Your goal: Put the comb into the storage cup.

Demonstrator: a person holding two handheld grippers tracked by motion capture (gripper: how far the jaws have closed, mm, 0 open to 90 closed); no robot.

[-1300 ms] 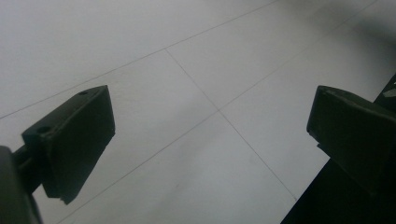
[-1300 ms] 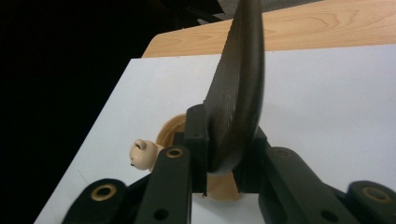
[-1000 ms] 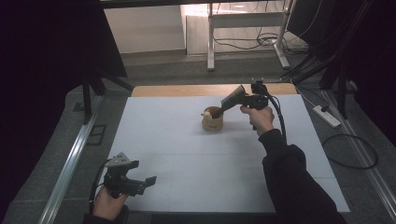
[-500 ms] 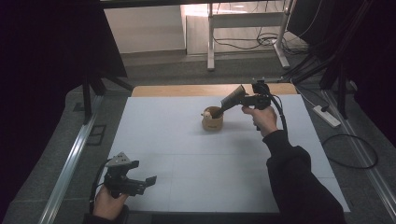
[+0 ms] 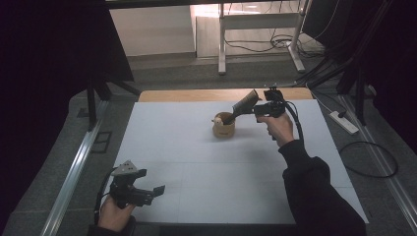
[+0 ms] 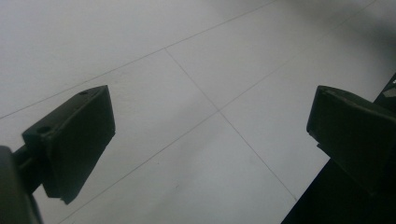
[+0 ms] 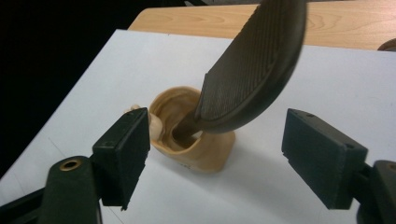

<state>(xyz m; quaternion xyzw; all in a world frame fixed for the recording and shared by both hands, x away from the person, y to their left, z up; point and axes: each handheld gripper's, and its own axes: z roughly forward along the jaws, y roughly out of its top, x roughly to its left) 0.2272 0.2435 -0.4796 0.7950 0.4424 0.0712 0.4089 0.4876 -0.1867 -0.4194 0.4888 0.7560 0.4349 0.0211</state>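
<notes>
Around the table: floor, cables, furniture

A white sheet [image 5: 196, 147] is seen spread over the table, with a strip of bare wooden tabletop [image 5: 196, 94] left showing at its far edge. Beyond it, a metal desk frame [image 5: 258, 29] is stood on the grey floor [image 5: 162, 78], cables [image 5: 255, 46] lying loose under it. A power strip [image 5: 344, 122] is laid on the floor to the right, a black cable loop [image 5: 369, 160] near it. A metal rail [image 5: 74, 172] is run along the left.

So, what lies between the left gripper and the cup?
Only bare white table separates the left gripper and the tan cup, as the high view shows.
</notes>
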